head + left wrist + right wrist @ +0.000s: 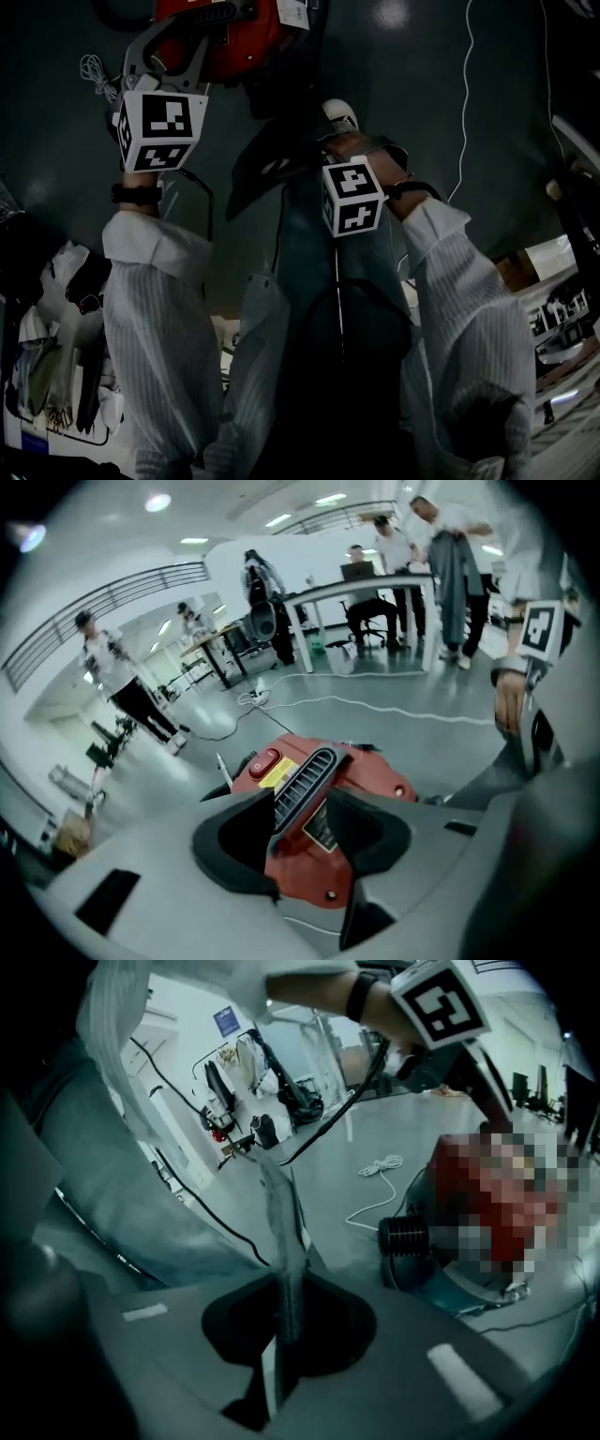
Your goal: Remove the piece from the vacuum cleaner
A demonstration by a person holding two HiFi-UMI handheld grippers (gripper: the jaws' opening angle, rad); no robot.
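Removal step, late stage by the look of it. The right gripper [286,1288] has its jaws nearly together, pinching a thin grey strip-like piece [281,1213] seen edge-on, which sticks up out of the jaws. Its far end looks free and is well apart from the vacuum cleaner [375,780]. What kind of piece it is I can't tell.

The left gripper [300,810] has its jaws narrow and clamped on the black ribbed bar [315,761] on top of the red body, probably steadying it. The vacuum cleaner sits on the floor [394,728] with open floor all round it and no edge near. A white cable [375,705] trails behind it. The head view is dark and shows both marker cubes close below the red body.

Next move, as a judgement: keep the pinch and carry the piece clear of the vacuum cleaner. Set it down on the floor and only then open the right jaws. The strip is thin and looks floppy, so it could slip or sag.
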